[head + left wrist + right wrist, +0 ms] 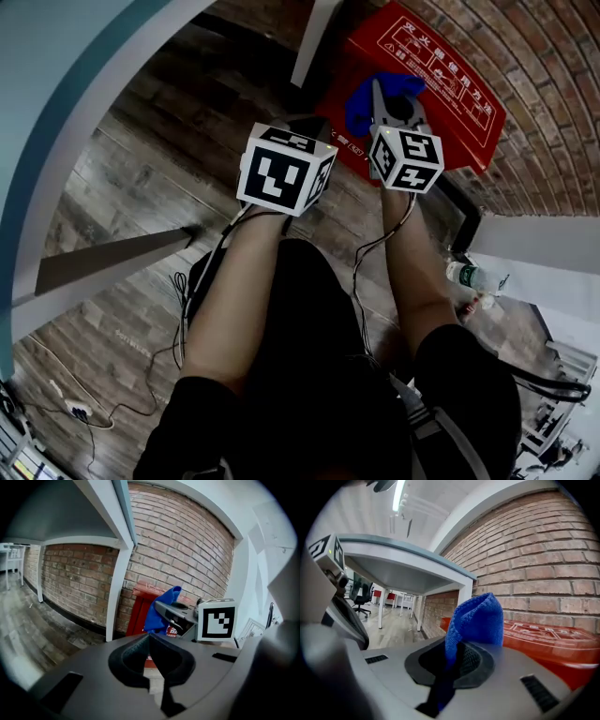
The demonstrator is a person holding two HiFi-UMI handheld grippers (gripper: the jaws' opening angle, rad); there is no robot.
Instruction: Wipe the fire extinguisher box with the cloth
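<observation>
The red fire extinguisher box (441,80) stands against the brick wall, its top printed with white diagrams; it also shows as the red box (140,611) and the red box (553,639). My right gripper (386,108) hovers over the box's top, shut on a folded blue cloth (375,94). The blue cloth (476,620) sticks up between the jaws, also seen as the blue cloth (161,611). My left gripper (305,127) is held left of the box, near its front corner, its jaws shut (150,641) with nothing in them.
A white table leg (314,42) stands just left of the box, another white table leg (117,592) near the wall. A plastic bottle (473,278) lies on the wooden floor (141,169) at the right. Cables (178,309) trail by the person's legs.
</observation>
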